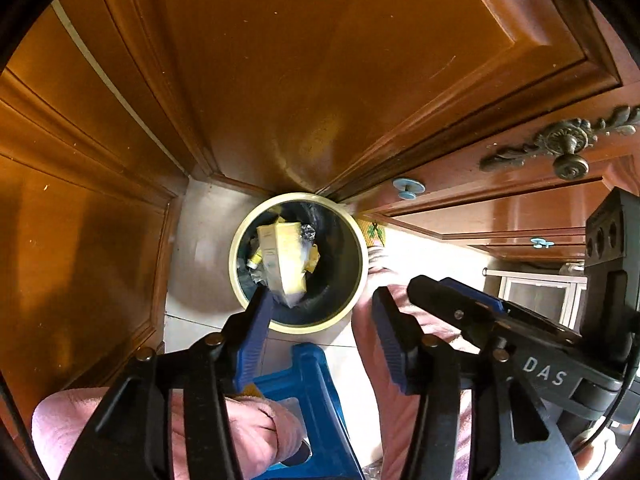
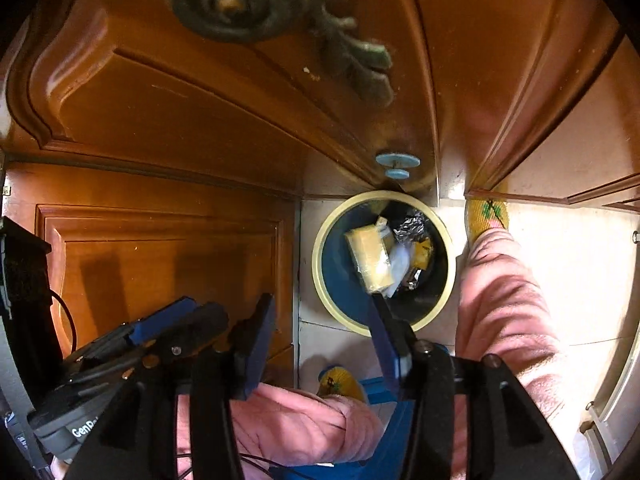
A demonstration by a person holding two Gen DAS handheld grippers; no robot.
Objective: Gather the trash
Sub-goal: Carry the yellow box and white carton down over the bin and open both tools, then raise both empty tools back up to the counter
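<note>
A round bin with a cream rim (image 1: 233, 258) (image 2: 317, 264) and a dark liner stands on the tiled floor in a corner of wooden cabinets. Inside it lie a yellow carton (image 1: 286, 256) (image 2: 370, 256), crumpled foil (image 1: 308, 233) (image 2: 412, 226) and smaller scraps. My left gripper (image 1: 322, 316) hangs over the bin's near edge, pointing steeply down, open with nothing between its blue pads. My right gripper (image 2: 322, 312) hovers beside it, also open and empty. Each gripper shows in the other's view: the right (image 1: 436, 286) and the left (image 2: 200, 310).
Brown cabinet doors close in the bin on the far and left sides, one bearing an ornate brass knob (image 1: 568, 152) (image 2: 236, 0) and a pale blue hook (image 1: 408, 188) (image 2: 398, 164). A blue stool (image 1: 304, 392) (image 2: 380, 392) and a person's pink-trousered legs with a yellow slipper (image 2: 486, 216) are close below.
</note>
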